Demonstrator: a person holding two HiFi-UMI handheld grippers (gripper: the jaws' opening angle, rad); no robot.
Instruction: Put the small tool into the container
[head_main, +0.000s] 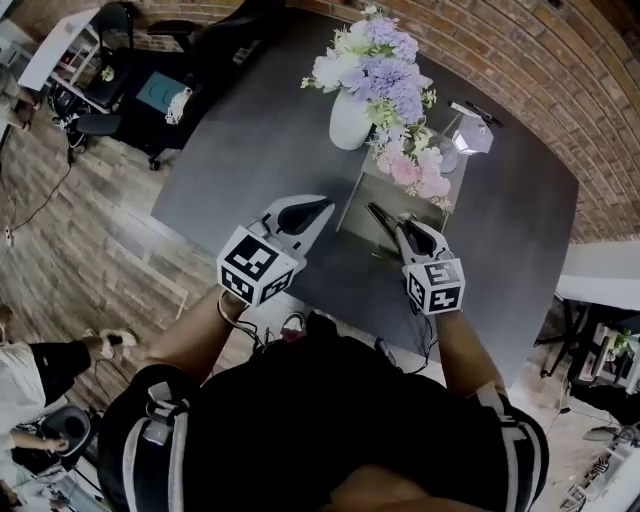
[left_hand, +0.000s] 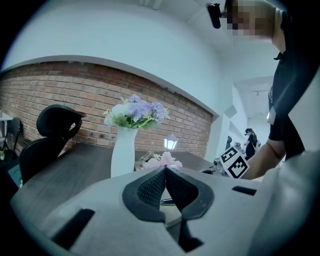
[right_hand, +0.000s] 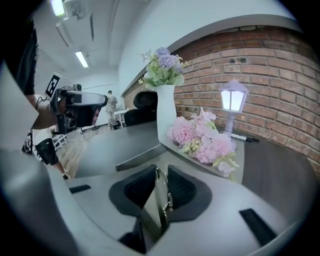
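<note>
A thin metal small tool (right_hand: 161, 194) stands on edge between the pads of my right gripper (right_hand: 161, 174), which is shut on it. In the head view the right gripper (head_main: 378, 212) hovers over the near end of the grey open container (head_main: 362, 203), a shallow rectangular tray on the dark table. The tray's near rim (right_hand: 139, 158) lies just ahead of the jaws. My left gripper (head_main: 322, 208) is held to the left of the tray, above the table. Its jaws (left_hand: 165, 171) are shut with nothing between them.
A white vase (head_main: 350, 120) of purple and white flowers stands at the tray's far left corner. Pink flowers (head_main: 412, 172) lie along the tray's right side. A small lantern lamp (head_main: 470, 135) and a pen (head_main: 476, 110) sit beyond. A brick wall runs behind the table.
</note>
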